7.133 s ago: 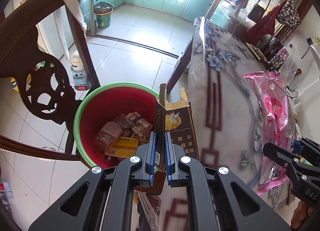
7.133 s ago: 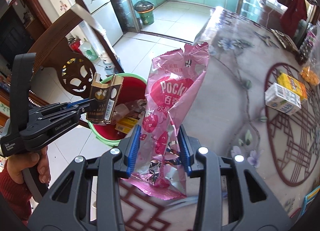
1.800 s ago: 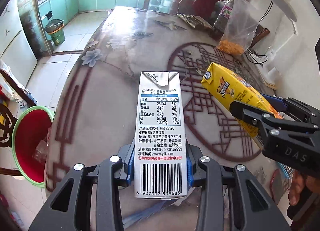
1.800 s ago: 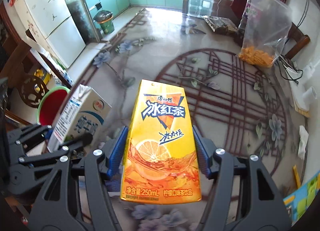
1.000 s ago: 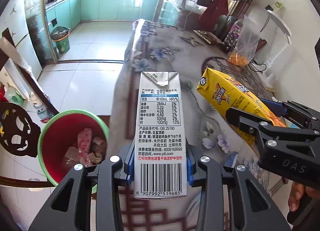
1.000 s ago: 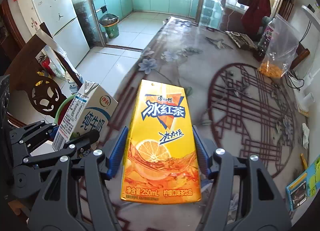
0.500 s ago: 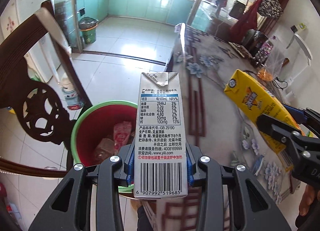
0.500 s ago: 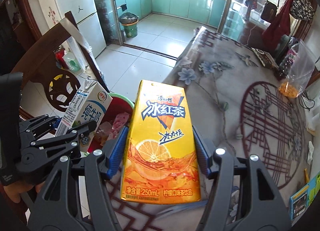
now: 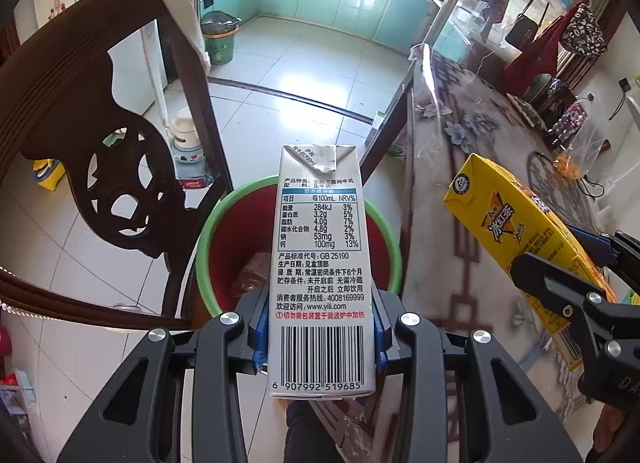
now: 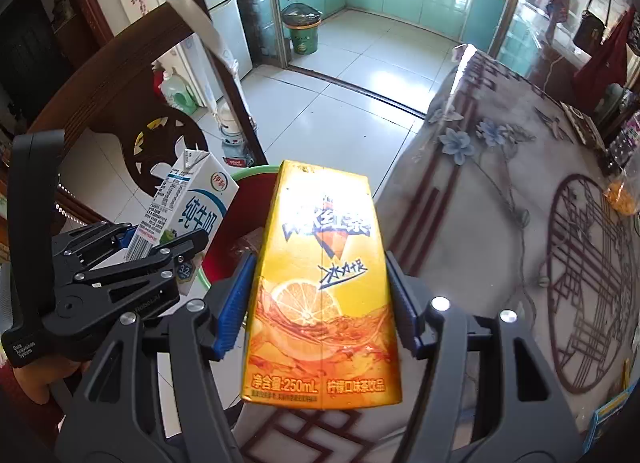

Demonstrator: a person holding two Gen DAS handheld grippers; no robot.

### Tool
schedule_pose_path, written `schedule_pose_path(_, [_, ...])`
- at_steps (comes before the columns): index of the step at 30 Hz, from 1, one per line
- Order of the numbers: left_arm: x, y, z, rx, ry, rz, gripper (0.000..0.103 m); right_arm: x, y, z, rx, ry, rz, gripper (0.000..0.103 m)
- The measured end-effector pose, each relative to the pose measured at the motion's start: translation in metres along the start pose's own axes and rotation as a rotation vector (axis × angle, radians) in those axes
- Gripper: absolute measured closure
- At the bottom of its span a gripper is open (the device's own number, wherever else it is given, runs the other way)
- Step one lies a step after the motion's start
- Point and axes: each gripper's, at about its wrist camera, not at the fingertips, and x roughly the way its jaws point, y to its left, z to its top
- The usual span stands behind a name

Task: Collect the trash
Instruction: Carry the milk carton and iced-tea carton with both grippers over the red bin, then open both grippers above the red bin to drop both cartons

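My left gripper (image 9: pixel 319 327) is shut on a white milk carton (image 9: pixel 320 263), held upright over the red bin with a green rim (image 9: pixel 208 231) on the floor. In the right wrist view the milk carton (image 10: pixel 188 215) and left gripper (image 10: pixel 160 259) sit at the left, over the bin (image 10: pixel 228 251). My right gripper (image 10: pixel 322 303) is shut on a yellow iced-tea carton (image 10: pixel 320 283), held above the table edge just right of the bin. The same yellow carton (image 9: pixel 524 235) shows at the right of the left wrist view. Some trash (image 9: pixel 250 271) lies inside the bin.
A dark carved wooden chair (image 9: pixel 92 135) stands close to the bin's left. The patterned table (image 10: pixel 520 203) with a plastic cover lies to the right. A green waste bin (image 10: pixel 304 35) stands by the kitchen doorway, and bottles (image 10: pixel 178 95) sit on the tiled floor behind the chair.
Both grippers have swung left from over the table toward the bin, each keeping its carton. The milk carton now hangs over the bin's opening; the chair has come into view.
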Motion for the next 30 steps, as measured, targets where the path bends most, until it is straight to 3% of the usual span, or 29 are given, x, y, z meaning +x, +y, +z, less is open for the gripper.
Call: schedule_pose_path(30, [0.069, 0.049, 0.025, -0.071, 0.142, 0.035, 0.067, 0.074, 0.026, 0.027, -0.037, 0.122, 0.022, 0.043])
